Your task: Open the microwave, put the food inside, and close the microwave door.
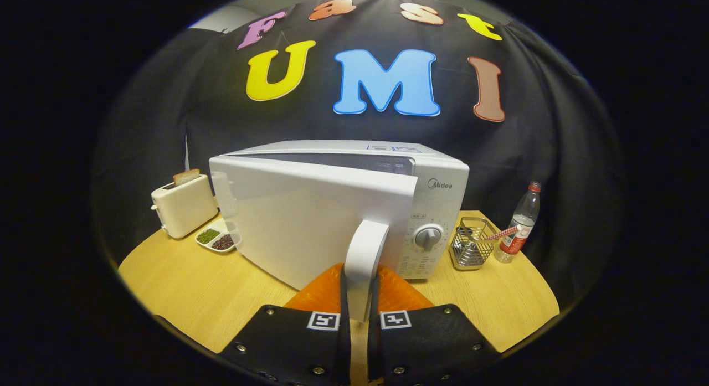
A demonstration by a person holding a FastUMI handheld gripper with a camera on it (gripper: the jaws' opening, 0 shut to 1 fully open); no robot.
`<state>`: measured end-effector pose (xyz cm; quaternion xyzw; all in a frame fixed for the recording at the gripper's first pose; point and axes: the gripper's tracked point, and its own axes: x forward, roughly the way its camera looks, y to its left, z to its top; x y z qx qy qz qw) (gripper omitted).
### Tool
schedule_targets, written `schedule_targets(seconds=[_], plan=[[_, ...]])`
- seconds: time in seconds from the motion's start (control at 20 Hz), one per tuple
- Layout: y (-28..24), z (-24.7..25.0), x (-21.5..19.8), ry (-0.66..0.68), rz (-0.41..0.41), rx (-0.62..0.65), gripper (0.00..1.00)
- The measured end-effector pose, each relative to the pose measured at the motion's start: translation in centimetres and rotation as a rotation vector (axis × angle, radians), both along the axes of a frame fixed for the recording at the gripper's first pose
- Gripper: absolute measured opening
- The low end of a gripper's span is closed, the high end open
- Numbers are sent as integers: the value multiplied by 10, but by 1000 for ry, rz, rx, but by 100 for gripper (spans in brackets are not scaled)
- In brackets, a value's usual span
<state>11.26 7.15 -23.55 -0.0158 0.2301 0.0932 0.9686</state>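
While the white microwave [354,209] stands near the middle of a pale wooden table [188,292], its door [299,225] hangs partly ajar, swung out toward the camera with a dark gap showing along the top edge. The gripper [359,314] is clamped on the door's white vertical handle [363,258], its 2 black fingers [310,341] pressed close against either side of the lower end of the bar. An orange item [399,294] lies on the table just below the door and right behind the handle, showing on both sides of it just ahead of the fingers; what it is cannot be told. The control panel with a round grey dial [427,236] sits to the right of the door. Left of the microwave stands a cream toaster [183,209] with a slice of bread in its slot, and a small white dish [216,239] holding 2 portions, 1 green and 1 dark, lies between them. To the right sit a wire basket [471,247] and, just beyond it, a clear plastic bottle [518,225] with a red cap.
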Motion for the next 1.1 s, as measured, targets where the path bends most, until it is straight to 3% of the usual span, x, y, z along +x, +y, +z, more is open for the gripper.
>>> schedule_targets(seconds=[0.3, 1.1], plan=[[26, 4, -44, 29, 37, 17, 18], [110, 2, -133, 61, 128, -37, 19]])
